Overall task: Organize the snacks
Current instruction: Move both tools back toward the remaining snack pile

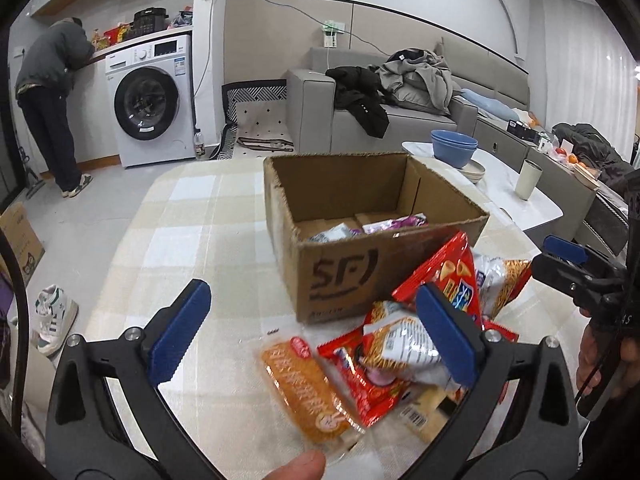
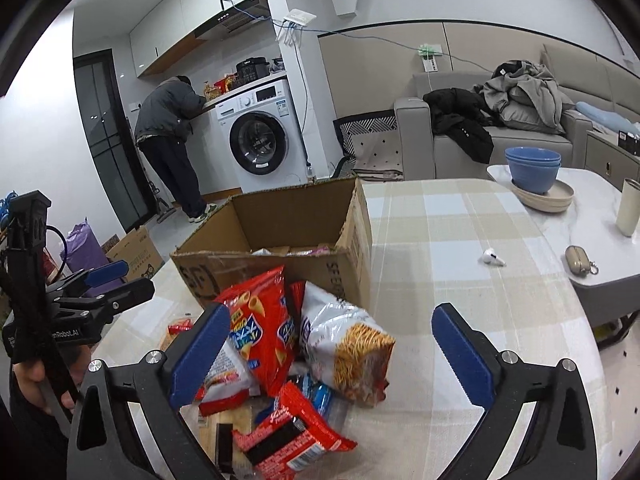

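Observation:
An open cardboard box [image 1: 344,276] [image 2: 280,224] stands on the checked tablecloth with a few snack packs inside. A pile of snack bags lies in front of it: a red cone-snack bag [image 1: 444,272] [image 2: 260,320], a white noodle-snack bag [image 2: 344,344] [image 1: 400,340], an orange cake pack [image 1: 304,392], and a small red pack [image 2: 292,436]. My left gripper [image 1: 316,332] is open and empty over the pile. My right gripper [image 2: 336,356] is open and empty above the pile, around the noodle bag without touching it.
A side table [image 2: 592,240] at the right holds blue bowls [image 2: 532,168], a cup [image 2: 630,208] and a small case [image 2: 578,260]. An earbud [image 2: 492,258] lies on the tablecloth. A person stands at the washing machine [image 1: 152,108]. A sofa [image 1: 400,112] is behind.

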